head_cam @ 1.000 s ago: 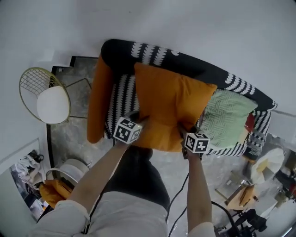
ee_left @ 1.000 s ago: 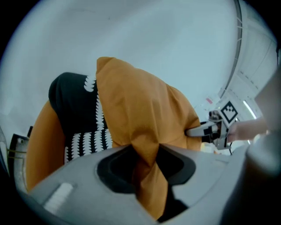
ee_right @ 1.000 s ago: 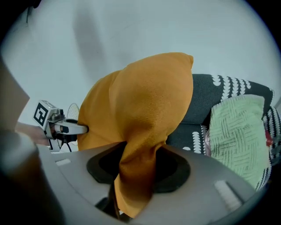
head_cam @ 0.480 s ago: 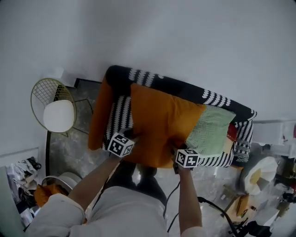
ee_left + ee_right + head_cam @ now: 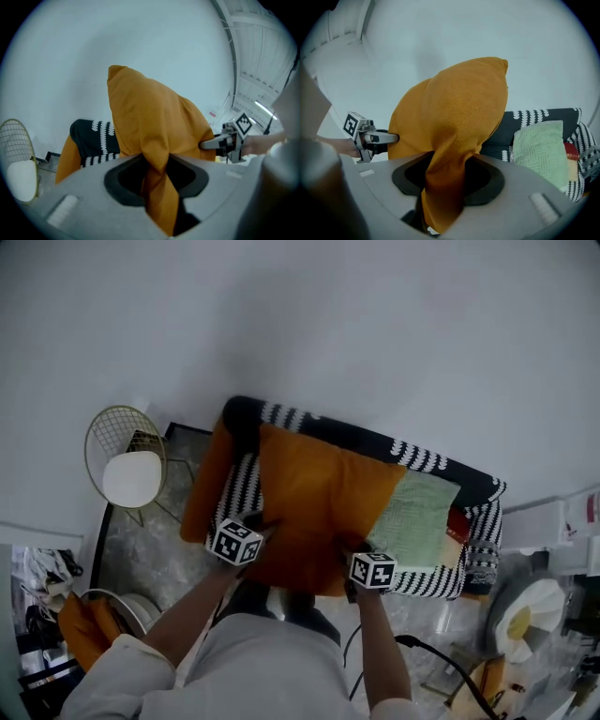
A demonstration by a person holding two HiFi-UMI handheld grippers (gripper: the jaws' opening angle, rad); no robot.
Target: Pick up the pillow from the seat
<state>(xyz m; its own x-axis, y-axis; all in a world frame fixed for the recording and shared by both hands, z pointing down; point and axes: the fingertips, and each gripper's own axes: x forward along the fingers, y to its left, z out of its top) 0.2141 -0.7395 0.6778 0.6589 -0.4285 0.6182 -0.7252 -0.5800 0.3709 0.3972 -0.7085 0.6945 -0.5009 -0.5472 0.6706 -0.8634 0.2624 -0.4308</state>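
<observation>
Paired jaws are clamping bunched fabric along the near edge of the orange pillow [image 5: 314, 488], left gripper [image 5: 261, 529] and right gripper [image 5: 354, 557] at opposite corners, so it is hanging evenly above the patterned sofa [image 5: 441, 463] seat.

A gold wire chair [image 5: 112, 432] with a round white seat pad [image 5: 131, 478] is seen standing on a grey marbled floor [image 5: 150, 554] near a plain white wall [image 5: 328, 315]. A pale green woven cushion [image 5: 417, 521] is pictured well apart from it.
</observation>
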